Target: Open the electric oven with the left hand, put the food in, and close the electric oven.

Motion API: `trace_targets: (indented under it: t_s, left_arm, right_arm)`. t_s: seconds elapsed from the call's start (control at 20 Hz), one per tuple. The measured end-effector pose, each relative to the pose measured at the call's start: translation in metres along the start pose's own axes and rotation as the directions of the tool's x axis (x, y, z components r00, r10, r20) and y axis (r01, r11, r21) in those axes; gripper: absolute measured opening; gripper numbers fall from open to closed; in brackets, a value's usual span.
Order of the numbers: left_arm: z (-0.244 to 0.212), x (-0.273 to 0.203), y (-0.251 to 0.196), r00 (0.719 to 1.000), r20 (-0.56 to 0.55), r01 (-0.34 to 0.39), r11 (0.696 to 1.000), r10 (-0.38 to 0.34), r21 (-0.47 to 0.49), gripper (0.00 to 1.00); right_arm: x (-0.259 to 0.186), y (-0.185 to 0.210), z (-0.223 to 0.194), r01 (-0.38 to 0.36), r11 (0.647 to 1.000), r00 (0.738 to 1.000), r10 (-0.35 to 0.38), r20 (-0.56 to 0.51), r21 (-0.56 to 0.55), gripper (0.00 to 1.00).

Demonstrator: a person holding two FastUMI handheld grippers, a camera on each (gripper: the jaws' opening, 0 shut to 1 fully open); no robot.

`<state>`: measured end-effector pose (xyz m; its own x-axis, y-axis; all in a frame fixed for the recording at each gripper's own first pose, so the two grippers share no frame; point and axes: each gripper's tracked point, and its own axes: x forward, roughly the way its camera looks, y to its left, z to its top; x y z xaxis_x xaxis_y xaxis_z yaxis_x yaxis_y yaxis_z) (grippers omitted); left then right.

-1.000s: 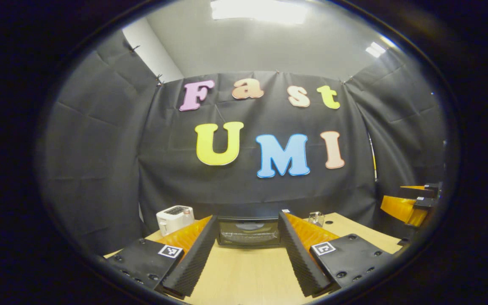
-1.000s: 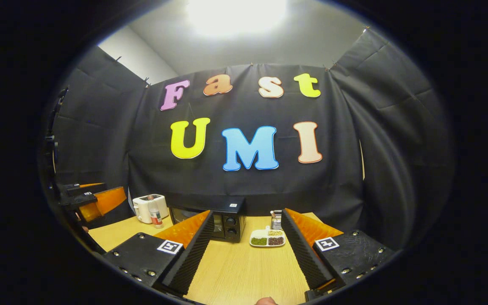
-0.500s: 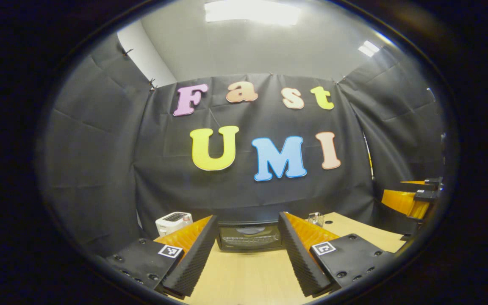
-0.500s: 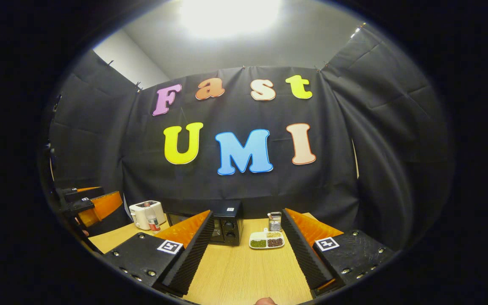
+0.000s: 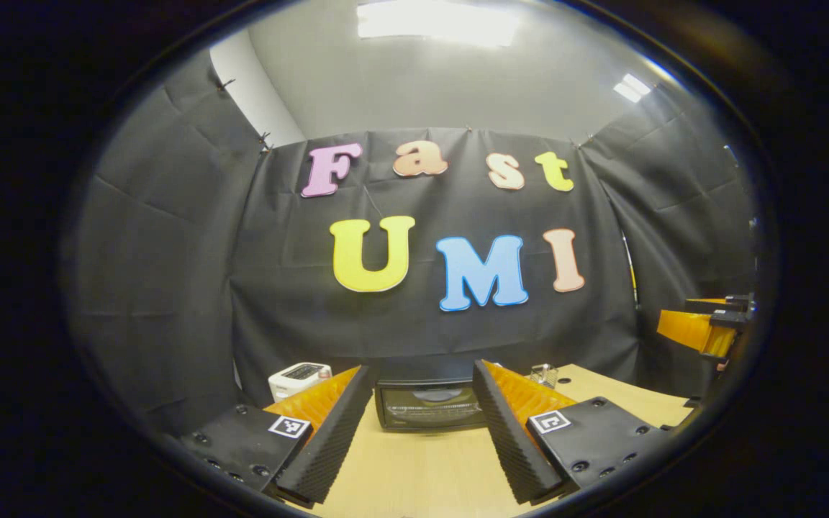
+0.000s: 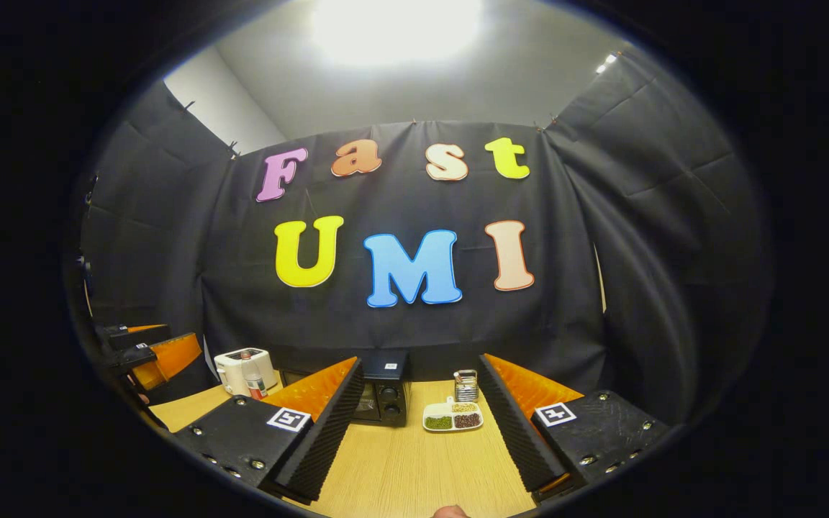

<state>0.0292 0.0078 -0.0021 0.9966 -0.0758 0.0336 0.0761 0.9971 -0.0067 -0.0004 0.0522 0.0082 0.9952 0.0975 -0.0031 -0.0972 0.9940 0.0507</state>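
Left tool (image 5: 422,432) hangs over the desk (image 5: 422,475), fingers spread wide apart, gripping nothing. Straight ahead between its fingers sits the oven (image 5: 430,406), door shut, glass front facing the tool. A white toaster (image 5: 298,377) stands ahead and to the left; a small wire rack (image 5: 545,374) shows just past the right finger.

Right tool (image 6: 418,439) also hangs with fingers spread, empty. Ahead between its fingers lies the food tray (image 6: 452,416), a white divided dish with green, dark and pale fillings, resting on the desk just right of the oven's knob panel (image 6: 389,403), outside the oven. A bottle (image 6: 249,374) stands against the toaster, ahead to the left.

The shut door with the food outside fits the approach to opening; the handle itself is too small to make out.

Judgement for a clean opening: keep the left tool square to the door, close on the handle near the door's top edge, pull along the hinge arc, not straight back.

Room: bare desk lies between the left tool and the oven. A swinging door would need that strip kept free. The tray sits near the oven's right side; the right tool has open desk ahead to reach it.
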Motion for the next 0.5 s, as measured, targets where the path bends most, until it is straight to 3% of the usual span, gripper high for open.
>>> trace_targets:
  t_s: [0.5]
  left_arm:
    - [-0.006, -0.001, 0.028, 1.0, -0.002, -0.003, 1.0, 0.003, -0.003, 1.0]
  right_arm:
    - [0.004, 0.011, 0.007, 0.024, 1.0, 1.0, -0.024, 0.014, -0.014, 0.98]
